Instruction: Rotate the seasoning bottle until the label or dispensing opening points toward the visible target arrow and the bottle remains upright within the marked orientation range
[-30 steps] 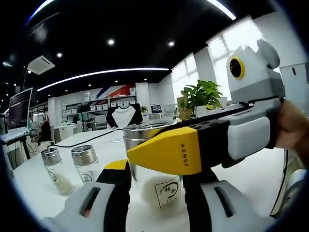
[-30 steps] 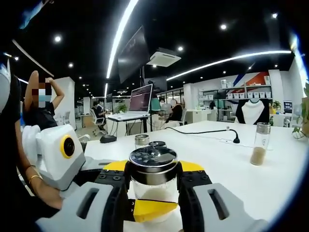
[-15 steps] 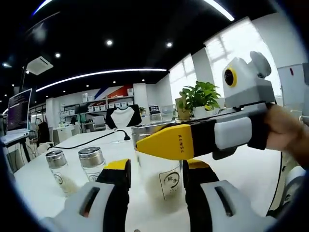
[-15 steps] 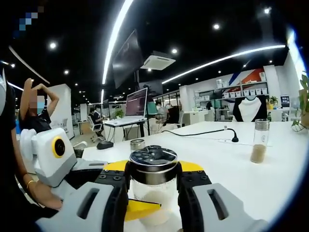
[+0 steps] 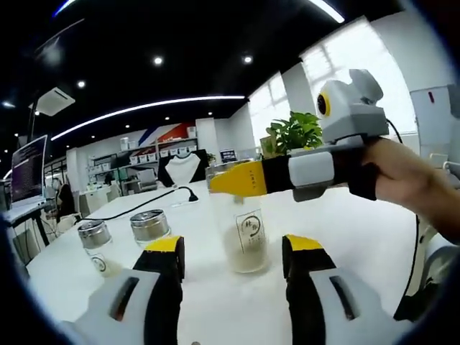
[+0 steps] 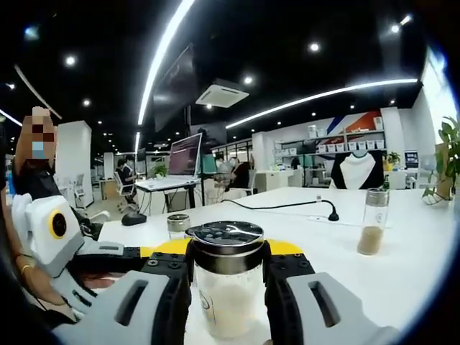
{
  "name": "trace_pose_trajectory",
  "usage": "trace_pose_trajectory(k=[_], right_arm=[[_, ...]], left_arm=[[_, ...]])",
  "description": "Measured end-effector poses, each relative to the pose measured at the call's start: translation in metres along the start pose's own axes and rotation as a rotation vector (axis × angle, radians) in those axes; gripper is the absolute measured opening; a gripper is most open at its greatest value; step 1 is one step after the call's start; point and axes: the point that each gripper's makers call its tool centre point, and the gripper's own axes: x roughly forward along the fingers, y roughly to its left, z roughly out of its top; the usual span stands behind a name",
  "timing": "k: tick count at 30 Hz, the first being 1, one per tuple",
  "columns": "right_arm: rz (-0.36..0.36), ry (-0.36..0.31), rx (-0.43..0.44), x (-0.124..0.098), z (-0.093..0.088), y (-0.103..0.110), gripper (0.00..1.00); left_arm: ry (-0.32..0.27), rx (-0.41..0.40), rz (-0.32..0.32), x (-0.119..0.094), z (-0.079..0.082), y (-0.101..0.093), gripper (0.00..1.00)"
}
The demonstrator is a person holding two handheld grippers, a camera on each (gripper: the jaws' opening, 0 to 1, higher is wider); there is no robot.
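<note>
- Left gripper (image 5: 230,248): backed off the bottle (image 5: 242,230), jaws open.
- Right gripper (image 6: 228,277): jaws clamp bottle below the lid, upright on counter (image 6: 402,251) for turning.

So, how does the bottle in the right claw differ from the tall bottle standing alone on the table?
The held seasoning bottle is wide, with a broad dark metal lid, and holds white powder; the lone tall bottle is slim, with a small cap and a brownish filling low inside. The first sits between the right claw jaws; the second stands free. Both are clear and upright.

grey tongs (image 5: 231,267), yellow tips
</note>
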Motion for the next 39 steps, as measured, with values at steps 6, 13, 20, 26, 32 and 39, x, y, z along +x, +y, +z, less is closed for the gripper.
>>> trace_pose_trajectory(k=[6,13,20,26,32,39], right_arm=[[-0.009,-0.012,0.001,0.008,0.005,-0.005,0.35],[-0.014,-0.006,0.002,0.016,0.003,-0.008,0.35],[-0.012,0.005,0.002,0.025,-0.002,-0.007,0.35],[-0.007,0.012,0.003,0.029,-0.003,-0.009,0.35],[-0.012,0.014,0.003,0.029,-0.004,-0.011,0.36],[0.021,0.019,0.004,0.027,-0.008,-0.007,0.36]], left_arm=[[0.0,0.019,-0.045,-0.001,0.003,-0.011,0.69],[0.019,-0.121,-0.121,-0.007,-0.005,-0.014,0.81],[0.039,-0.134,-0.088,-0.014,-0.009,-0.003,0.89],[0.043,-0.129,-0.082,-0.015,-0.009,-0.002,0.89],[0.04,-0.124,-0.079,-0.014,-0.008,-0.001,0.88],[0.033,-0.132,-0.058,-0.015,-0.007,0.005,0.89]])
